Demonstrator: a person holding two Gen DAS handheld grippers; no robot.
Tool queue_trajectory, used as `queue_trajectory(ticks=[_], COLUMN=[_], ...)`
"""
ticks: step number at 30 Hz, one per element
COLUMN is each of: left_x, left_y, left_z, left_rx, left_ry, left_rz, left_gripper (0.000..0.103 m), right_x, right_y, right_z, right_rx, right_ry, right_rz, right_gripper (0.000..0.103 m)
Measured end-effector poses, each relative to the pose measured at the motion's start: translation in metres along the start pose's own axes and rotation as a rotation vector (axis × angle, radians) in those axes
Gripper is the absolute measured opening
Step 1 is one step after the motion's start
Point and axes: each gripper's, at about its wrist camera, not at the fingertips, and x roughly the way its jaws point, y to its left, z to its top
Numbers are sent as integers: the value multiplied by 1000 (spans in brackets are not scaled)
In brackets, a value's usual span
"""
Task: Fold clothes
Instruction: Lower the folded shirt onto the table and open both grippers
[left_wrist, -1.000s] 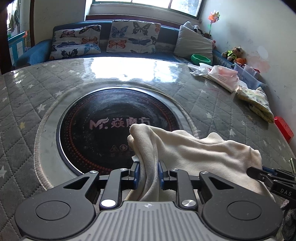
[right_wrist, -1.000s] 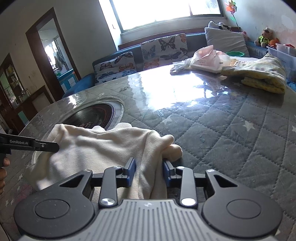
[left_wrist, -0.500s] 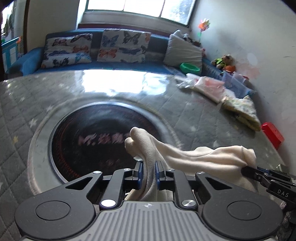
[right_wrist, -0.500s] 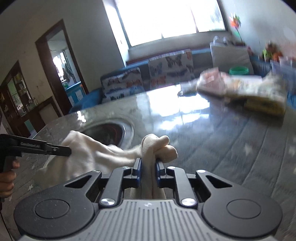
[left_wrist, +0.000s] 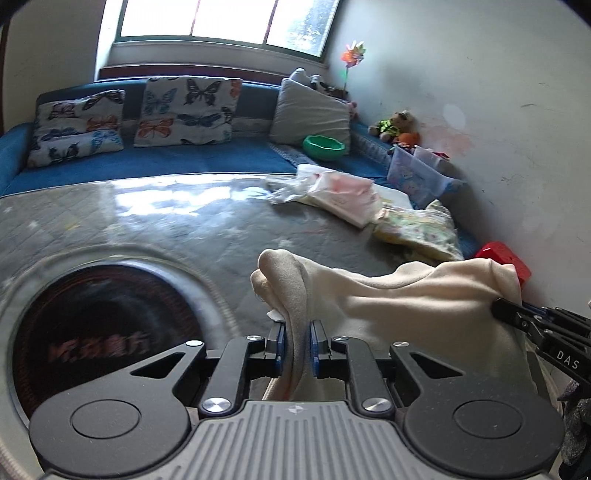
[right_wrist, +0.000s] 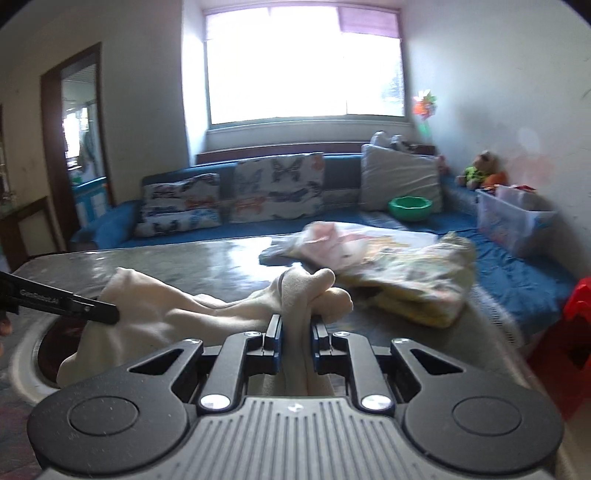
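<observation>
The left gripper (left_wrist: 295, 345) is clenched on a bunch of the cream garment (left_wrist: 413, 314); the cloth passes between its two blue pads and a rounded fold stands up above them. The right gripper (right_wrist: 297, 345) is closed on another bunch of the same cream garment (right_wrist: 173, 306), with a similar knob of cloth above its fingers. Between the two grips the garment hangs in a soft span above the table (left_wrist: 207, 229), and its lower part drops out of sight behind the gripper bodies, so I cannot tell whether it touches the surface. In the left wrist view, the tip of the right gripper enters from the right edge and meets the cloth there. In the right wrist view, the tip of the left gripper enters from the left edge in the same way.

The table has a grey quilted cover with small stars, and a round dark cooktop (left_wrist: 99, 332) is set in it, below the left side of the garment. Farther on the table lie a pink and white bundle (left_wrist: 343, 192) and a yellow patterned cloth (left_wrist: 421, 229), near each other and well apart from the held garment. Behind the table stands a blue sofa (left_wrist: 207, 158) with butterfly cushions (left_wrist: 188, 107) and a green bowl (left_wrist: 324, 147).
</observation>
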Motion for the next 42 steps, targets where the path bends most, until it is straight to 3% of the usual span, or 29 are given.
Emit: queue_trajectory(ticks=[7,9,14,16,21,24,29,32,36,42], left_x=[41,42,37,38,54,64,70,65,57,47], left_y=[-2,1,-7,-14,-24,-20,-17,-17,-19,-27], left_z=[-12,-14,-11,-10,-14,-19,-20,-20,-22,-29], left_rx=[14,15,46,59,86,84,82,82,79,109], left_ry=[66,73,48,47,82,113,128,122,119,103], left_rz=[79,98,91,66,66,82,91,97,90,96], left_gripper=[29,33,33,33,33,35,43,54,60,69], right_x=[25,29,43,54,93,114,131,125,107,70], right_y=[-30,-33,-25,-17,-2,3,6,6,9,19], right_z=[-25,-29,-27,-24,-21,-23,-27,-25,-25,-41], right_rx=[29,36,17,0,-9,-23,-44,-42,-46,-84], right_ry=[99,111,112,118,160,181,186,174,157,148], right_rz=[-103,-107,-71,-48,0,-2,-37,-46,-43,-17], right_gripper=[21,28,33,42,43,44,59,64,78,88])
